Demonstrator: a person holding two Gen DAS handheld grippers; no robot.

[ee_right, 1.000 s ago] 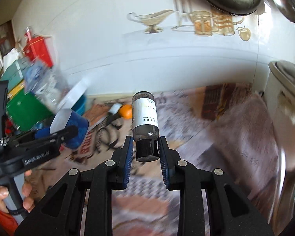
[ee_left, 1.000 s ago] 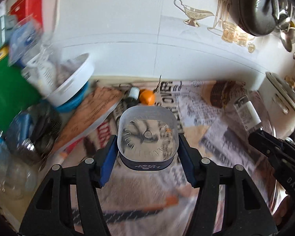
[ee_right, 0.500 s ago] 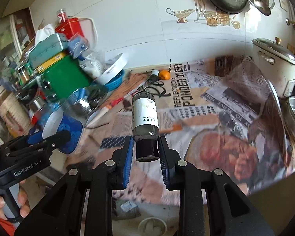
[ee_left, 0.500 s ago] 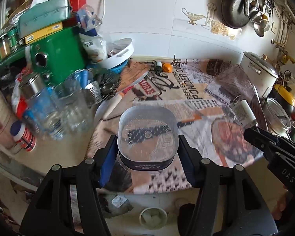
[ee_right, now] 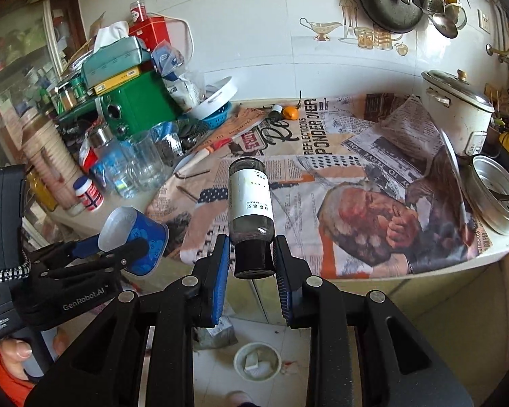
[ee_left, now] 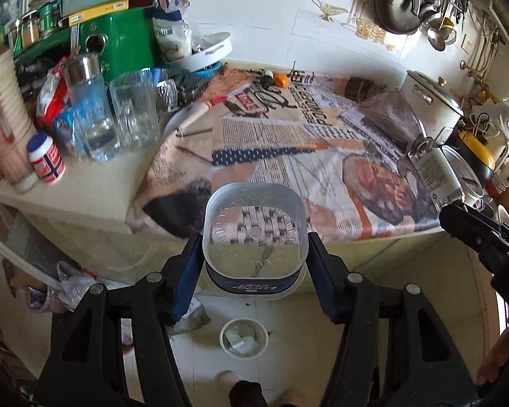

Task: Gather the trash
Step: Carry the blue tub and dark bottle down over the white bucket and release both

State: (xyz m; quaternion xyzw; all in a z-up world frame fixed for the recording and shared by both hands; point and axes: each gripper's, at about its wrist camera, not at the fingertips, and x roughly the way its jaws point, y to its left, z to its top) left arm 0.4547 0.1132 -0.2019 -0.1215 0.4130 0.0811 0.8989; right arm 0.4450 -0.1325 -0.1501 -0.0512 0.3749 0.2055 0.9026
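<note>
Trash sits in both grippers, held out past the counter edge. The left gripper (ee_left: pixel 254 264) pinches a cup (ee_left: pixel 254 237) between its blue pads, mouth facing the camera; the cup looks empty, its clear bottom showing the newspaper (ee_left: pixel 288 156) beyond. The right gripper (ee_right: pixel 251 264) pinches a bottle (ee_right: pixel 251 203) by its black cap, body pointing away from the fingers; whether anything is in it I cannot tell.

Below and just ahead of both sets of fingers, a bin (ee_left: pixel 243 338) stands on the floor with pale scraps in it. The step in hand is likely carrying both pieces to it. To do it well, bring each item directly above the bin's mouth before spreading the fingers, one at a time, and lower them first so neither bounces off the rim.
</note>
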